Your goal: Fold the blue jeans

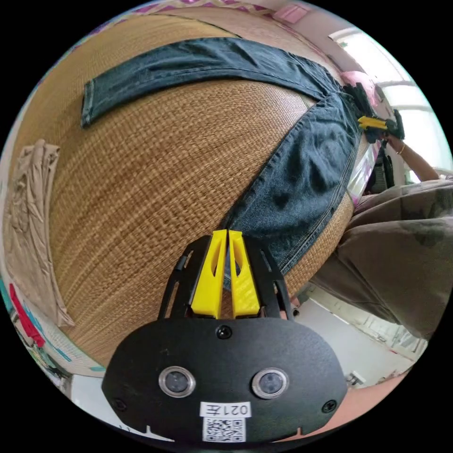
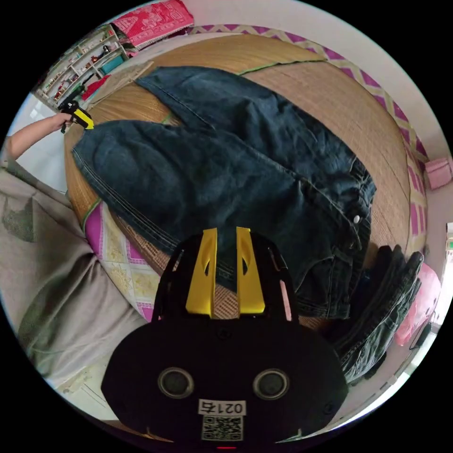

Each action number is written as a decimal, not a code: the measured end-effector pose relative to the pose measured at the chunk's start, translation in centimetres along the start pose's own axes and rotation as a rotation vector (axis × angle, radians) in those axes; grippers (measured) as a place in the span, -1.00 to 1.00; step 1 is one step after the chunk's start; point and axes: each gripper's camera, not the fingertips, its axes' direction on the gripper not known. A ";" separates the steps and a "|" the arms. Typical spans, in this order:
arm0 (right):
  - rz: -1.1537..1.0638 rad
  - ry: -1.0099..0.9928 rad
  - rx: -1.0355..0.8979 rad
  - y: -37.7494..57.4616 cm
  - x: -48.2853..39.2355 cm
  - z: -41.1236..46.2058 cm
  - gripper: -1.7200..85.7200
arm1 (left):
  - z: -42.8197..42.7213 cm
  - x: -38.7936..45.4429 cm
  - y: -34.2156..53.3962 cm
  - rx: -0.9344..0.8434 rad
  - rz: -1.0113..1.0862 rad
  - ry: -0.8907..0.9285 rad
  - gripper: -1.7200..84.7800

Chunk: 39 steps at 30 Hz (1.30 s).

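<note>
The blue jeans [image 1: 302, 160] lie spread on a woven straw mat [image 1: 155, 179] that covers the bed, their two legs splayed apart in a wide V. One leg stretches across the far part of the mat, its hem [image 1: 88, 104] toward the left; the other leg runs down toward the near edge.

The left tool [image 1: 228, 236] sits at the hem of that nearer leg, its yellow jaws drawn almost together with the denim edge pinched between them. In the right gripper view the same tool [image 2: 84, 118] shows small at the far left, at the leg's end, with a bare forearm [image 2: 33, 132] behind it.

The right tool [image 2: 226, 232] hovers at the waist end, near the side seam, its jaws standing apart with denim and mat visible in the gap; I cannot tell whether they touch the cloth. The waistband with its metal button [image 2: 356, 218] lies to the right of it.

A beige garment [image 1: 33, 207] lies crumpled at the mat's left edge. A second pile of dark denim [image 2: 382, 302] rests just beside the waistband. The person's grey-brown clothing [image 1: 401, 264] shows at the bedside.
</note>
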 end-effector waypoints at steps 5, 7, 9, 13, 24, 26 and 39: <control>0.175 -0.021 0.004 5.2 -1.5 7.1 -0.81 | -2.1 -1.9 10.7 0.273 -0.224 0.044 -0.98; 0.148 0.019 -0.037 5.7 -3.7 8.5 -0.81 | -2.2 -0.4 15.9 0.328 -0.284 0.018 -0.98; 0.236 0.043 -0.039 7.0 -4.3 9.0 -0.81 | -1.3 1.7 19.0 0.343 -0.314 0.012 -0.98; 0.810 -0.097 0.260 15.8 -0.6 9.8 -0.79 | 3.5 4.8 26.6 0.555 -0.582 0.189 -0.98; 1.372 -0.576 0.586 27.8 -1.3 27.2 -0.66 | 17.3 9.7 39.2 0.794 -1.191 0.360 -0.94; 1.389 -0.631 0.603 28.0 -1.6 30.4 -0.66 | 19.1 10.1 40.1 0.800 -1.231 0.393 -0.87; 1.376 -0.780 0.551 27.5 0.7 41.1 -0.71 | 27.1 6.3 41.1 1.070 -1.287 0.523 -0.81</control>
